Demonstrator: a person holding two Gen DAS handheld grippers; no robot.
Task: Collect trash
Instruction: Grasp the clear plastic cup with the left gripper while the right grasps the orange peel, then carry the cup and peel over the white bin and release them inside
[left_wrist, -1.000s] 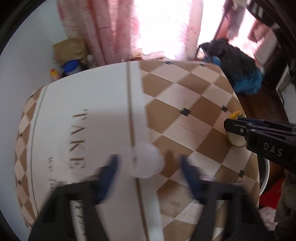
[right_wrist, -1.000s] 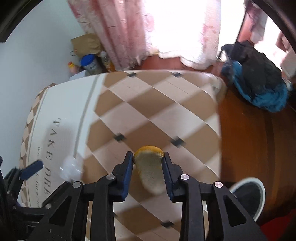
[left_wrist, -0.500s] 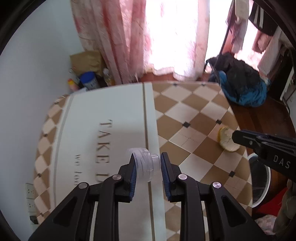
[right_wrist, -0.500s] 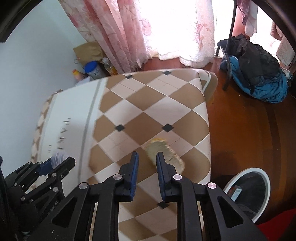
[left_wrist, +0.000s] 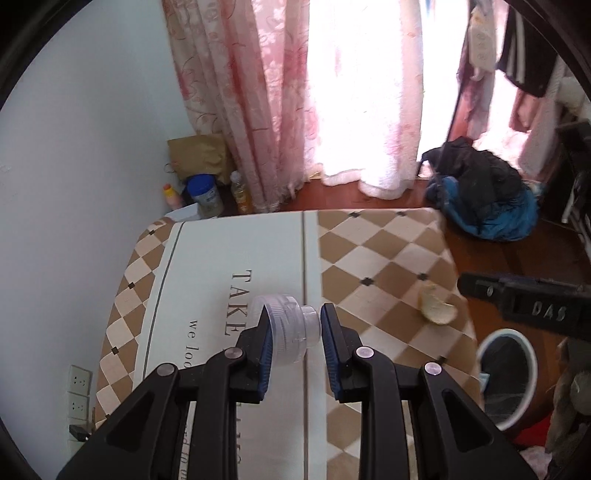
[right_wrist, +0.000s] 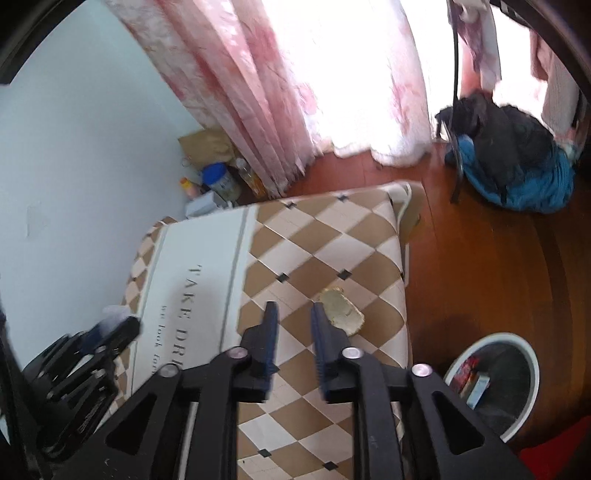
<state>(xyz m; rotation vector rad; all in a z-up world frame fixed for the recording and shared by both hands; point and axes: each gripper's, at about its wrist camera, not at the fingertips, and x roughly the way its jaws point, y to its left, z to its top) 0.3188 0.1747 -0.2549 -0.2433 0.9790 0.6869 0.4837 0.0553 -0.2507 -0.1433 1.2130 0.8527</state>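
A clear ribbed plastic cap (left_wrist: 286, 326) is raised above the table, with my left gripper (left_wrist: 293, 314) shut on it. In the right wrist view, that gripper (right_wrist: 110, 328) shows blurred at the lower left. A pale peel with a yellow edge (right_wrist: 341, 312) lies on the checked tablecloth (right_wrist: 314, 240), just right of my right gripper (right_wrist: 293, 310). The right gripper's jaws are opening, with nothing between them. In the left wrist view, the peel (left_wrist: 436, 306) lies near the table's right edge, below the right gripper (left_wrist: 467, 284).
A white-rimmed bin (right_wrist: 495, 335) with a dark liner stands on the wooden floor right of the table, holding some wrappers; the left wrist view shows its rim (left_wrist: 506, 331). Black and blue clothes (right_wrist: 517, 173) are piled by the curtain. Bottles and a paper bag (left_wrist: 207, 184) fill the far corner.
My left gripper shut on the clear cap and lifted it. My right gripper held the peel, lost it onto the cloth, rose, and its jaws have widened.
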